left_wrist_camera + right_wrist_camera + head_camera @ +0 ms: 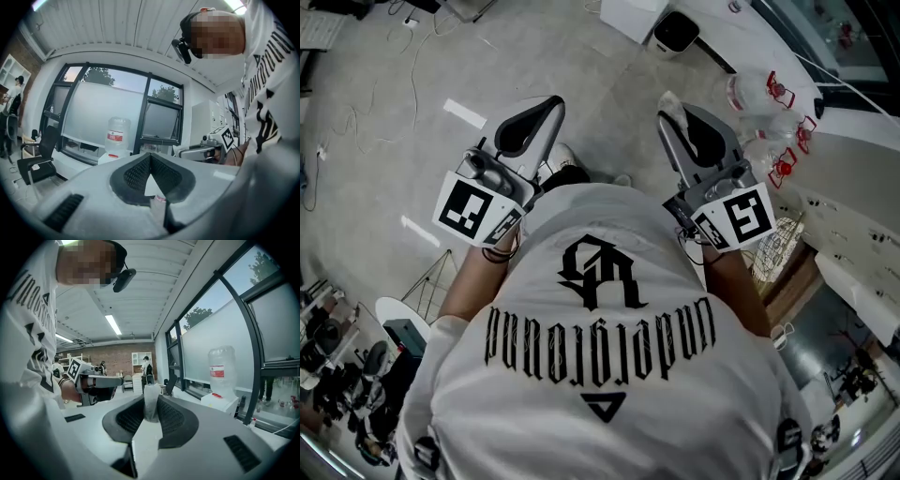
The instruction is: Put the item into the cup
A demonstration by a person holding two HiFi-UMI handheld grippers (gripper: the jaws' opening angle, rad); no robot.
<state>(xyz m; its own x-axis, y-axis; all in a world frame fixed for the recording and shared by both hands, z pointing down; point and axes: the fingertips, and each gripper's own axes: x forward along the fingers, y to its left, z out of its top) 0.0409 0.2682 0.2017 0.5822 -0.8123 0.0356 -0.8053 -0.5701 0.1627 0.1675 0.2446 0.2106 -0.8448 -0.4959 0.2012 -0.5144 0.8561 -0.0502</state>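
One translucent item (151, 405) betw. R gripper (151, 398) fingers (175, 420).

- A pale translucent item (151, 405), narrow and soft-edged, stands upright between the pads of the right claw (151, 397), which pinch it from both sides.
- Its top rises above the pads.
- In the head view the same translucent item (669, 101) pokes out past the claw's front end as a whitish tip.

A water jug (117, 135) was seen atop a white dispenser (108, 157) by the window (101, 115); a black office chair (41, 158) was placed nearby.
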